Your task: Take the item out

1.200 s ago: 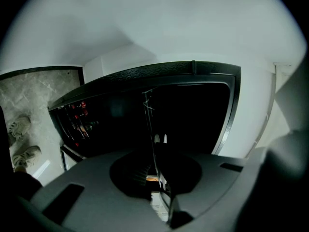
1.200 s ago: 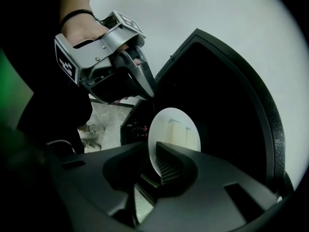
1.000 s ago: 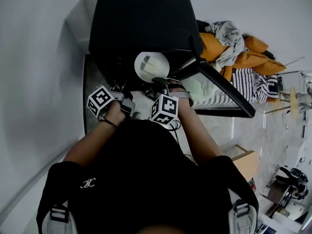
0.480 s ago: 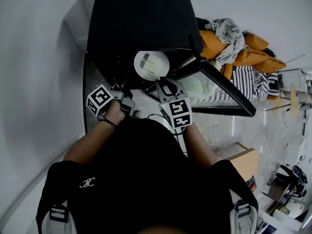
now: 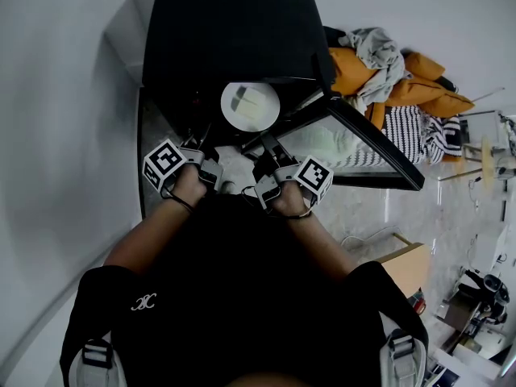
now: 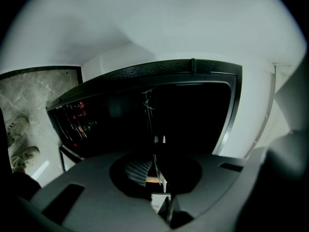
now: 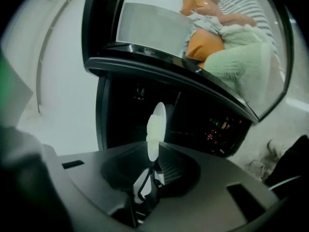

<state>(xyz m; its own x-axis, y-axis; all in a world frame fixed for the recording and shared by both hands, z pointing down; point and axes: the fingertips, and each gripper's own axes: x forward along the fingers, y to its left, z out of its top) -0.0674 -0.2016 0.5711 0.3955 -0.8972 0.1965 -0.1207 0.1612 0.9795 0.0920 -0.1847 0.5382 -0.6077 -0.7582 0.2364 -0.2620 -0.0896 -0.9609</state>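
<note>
Head view shows a person in a black top standing at a black microwave [image 5: 234, 31] whose glass door [image 5: 367, 147] is swung open to the right. A white plate [image 5: 250, 107] with two pale pieces on it lies level just in front of the dark opening. The right gripper [image 5: 264, 143] reaches up to the plate's near rim, and the right gripper view shows the plate [image 7: 155, 129] edge-on, its rim clamped between the fingers. The door [image 7: 193, 57] arches above it there, with small red lights deep in the dark front. The left gripper [image 5: 200, 139] sits beside the right one, well to the left of the plate and not touching it. In the left gripper view its fingers [image 6: 158, 140] are drawn close with only a thin slit between them; whether anything is pinched there is too dark to tell. Orange cushions [image 5: 419, 95] and crumpled clothes lie beyond the door
</note>
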